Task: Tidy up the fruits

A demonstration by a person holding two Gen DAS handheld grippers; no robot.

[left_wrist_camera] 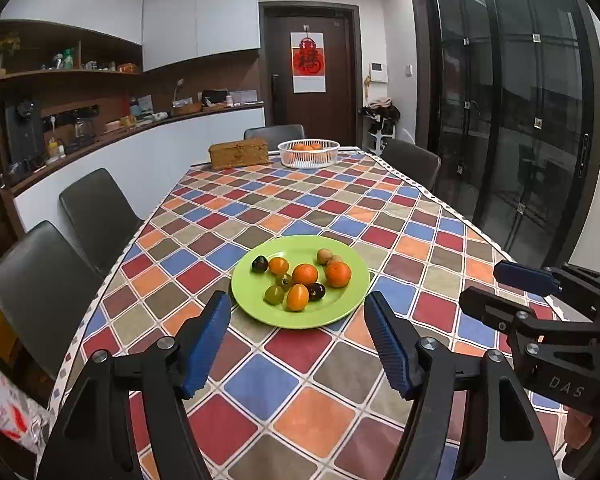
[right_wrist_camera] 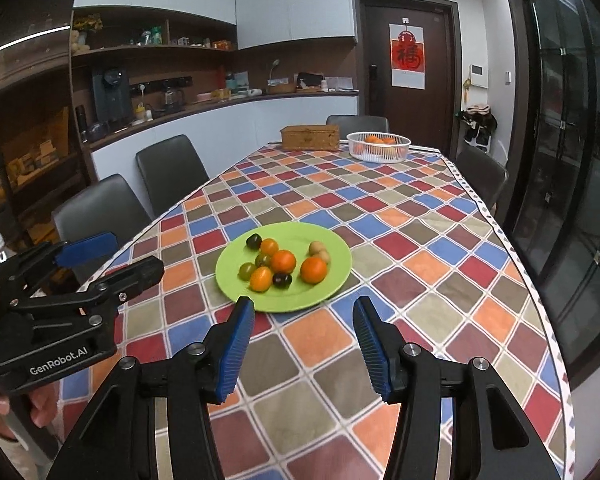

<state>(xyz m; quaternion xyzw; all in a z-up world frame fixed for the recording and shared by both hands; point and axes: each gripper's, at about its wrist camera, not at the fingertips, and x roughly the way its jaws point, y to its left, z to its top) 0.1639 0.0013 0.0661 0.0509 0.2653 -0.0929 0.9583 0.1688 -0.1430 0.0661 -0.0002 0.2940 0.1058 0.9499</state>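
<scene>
Blue-padded jaws of left gripper and right gripper stand apart, holding nothing | green plate just beyond them on the chequered worktop, carrying the fruits | white basket at the far end.

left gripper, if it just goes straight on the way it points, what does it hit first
Most likely the near rim of the green plate, which sits between the open, empty jaws of the left gripper and a little ahead. It points downward, so it may touch the tablecloth just short of the plate; depth is unclear.
</scene>
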